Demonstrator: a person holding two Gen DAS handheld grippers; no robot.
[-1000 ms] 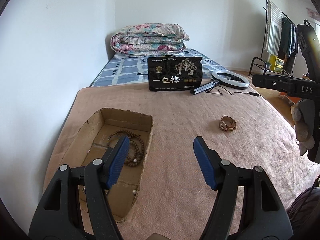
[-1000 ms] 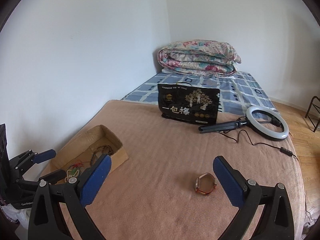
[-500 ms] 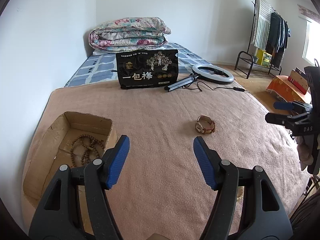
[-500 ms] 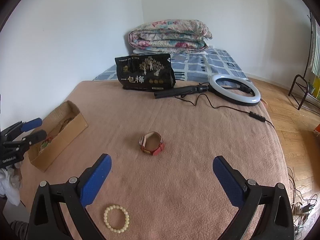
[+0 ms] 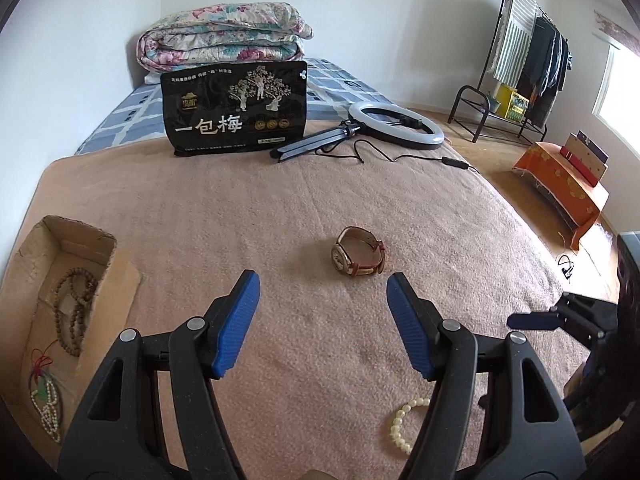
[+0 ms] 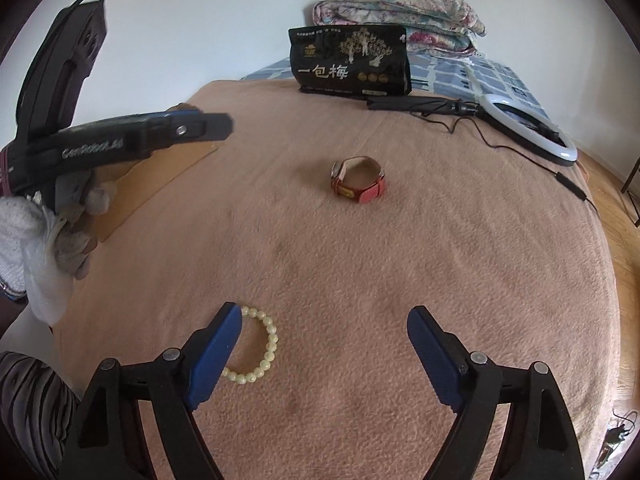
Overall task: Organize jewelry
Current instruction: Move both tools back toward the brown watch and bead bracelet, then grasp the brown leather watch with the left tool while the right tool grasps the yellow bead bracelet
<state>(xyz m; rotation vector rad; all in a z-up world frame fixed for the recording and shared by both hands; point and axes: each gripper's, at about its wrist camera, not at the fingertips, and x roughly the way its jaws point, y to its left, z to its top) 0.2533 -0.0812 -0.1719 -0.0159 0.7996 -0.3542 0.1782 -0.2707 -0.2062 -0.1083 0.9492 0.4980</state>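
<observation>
Pearl bracelet (image 6: 256,346): on the bed blanket (image 6: 400,248), partly behind the left finger of the right tongs (image 6: 324,354) (closing, nothing gripped). Watch (image 5: 358,251): just ahead of the left tongs (image 5: 322,322), open and empty.

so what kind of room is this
Most likely a bedroom: a bed under a brown blanket, a folded floral quilt at its head, and a clothes rack by the window.

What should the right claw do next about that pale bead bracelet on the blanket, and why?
Probably shift the right claw a little toward its left finger and lower it. The bead bracelet lies beside and partly behind that finger, not centred between the closing jaws, and nothing is gripped yet. The cardboard box already holds other beads.
</observation>
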